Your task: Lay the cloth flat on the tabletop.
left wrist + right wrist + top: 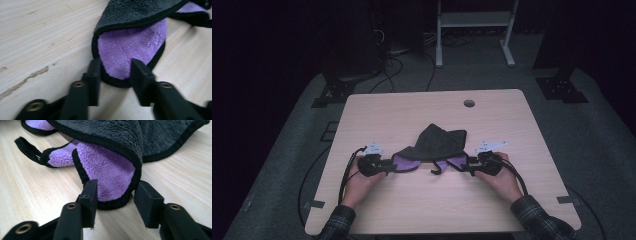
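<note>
Between both tongs, on desk [422, 200]: cloth [438, 142], grey fleece outside, purple inside, black bound hem. Soft, light, limp; likely sags and drags if lifted by one corner.

Left tongs [115, 71] part open, purple corner between jaws, not visibly pinched. Right tongs [115, 195] part open, straddling other corner, gap at one jaw.

Best hold: bound hem at corners.

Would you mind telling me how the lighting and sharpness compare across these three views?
High view: dim, the room around the table almost black, the cloth small and soft. Left gripper view: bright, the purple pile of the cloth slightly smeared, the left claw blurred at the bottom edge. Right gripper view: bright and sharper on the cloth, the right claw soft up close.
</note>
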Tool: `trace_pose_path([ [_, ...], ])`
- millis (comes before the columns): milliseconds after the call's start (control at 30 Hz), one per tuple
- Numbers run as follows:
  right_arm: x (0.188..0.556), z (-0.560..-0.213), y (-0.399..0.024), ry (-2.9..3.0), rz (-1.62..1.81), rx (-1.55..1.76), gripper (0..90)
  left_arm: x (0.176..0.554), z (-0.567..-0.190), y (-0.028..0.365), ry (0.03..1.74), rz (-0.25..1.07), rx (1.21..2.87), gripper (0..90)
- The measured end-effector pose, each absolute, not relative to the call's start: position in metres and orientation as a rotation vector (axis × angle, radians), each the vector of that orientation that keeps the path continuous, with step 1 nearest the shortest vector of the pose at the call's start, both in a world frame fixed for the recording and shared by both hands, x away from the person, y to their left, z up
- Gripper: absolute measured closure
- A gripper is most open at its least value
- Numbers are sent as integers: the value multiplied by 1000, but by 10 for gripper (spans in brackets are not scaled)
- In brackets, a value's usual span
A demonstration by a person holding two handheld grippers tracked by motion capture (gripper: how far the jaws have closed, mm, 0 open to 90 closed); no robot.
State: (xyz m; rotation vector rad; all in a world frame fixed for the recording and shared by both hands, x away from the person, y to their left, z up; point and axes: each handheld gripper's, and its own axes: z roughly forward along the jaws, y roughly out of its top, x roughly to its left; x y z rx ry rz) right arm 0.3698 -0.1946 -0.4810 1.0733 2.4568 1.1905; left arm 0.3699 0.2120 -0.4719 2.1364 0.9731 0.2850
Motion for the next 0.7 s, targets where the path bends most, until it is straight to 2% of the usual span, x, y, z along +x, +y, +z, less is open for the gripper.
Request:
trace_pose_path([
  [100,367,-481,-191,2449,1163,1042,556,369,-472,212,982,277,2138,765],
  [167,365,-481,-190,2451,1154,1026,640,369,-472,211,990,270,2135,817],
  [267,361,-481,-185,2454,1139,1003,812,368,-471,210,1003,265,2137,844],
  [500,363,-472,-194,2417,1094,1006,842,369,-460,221,1022,303,2105,852],
  [700,371,-441,-220,2280,1184,1035,845,374,-433,230,1001,357,1984,854],
])
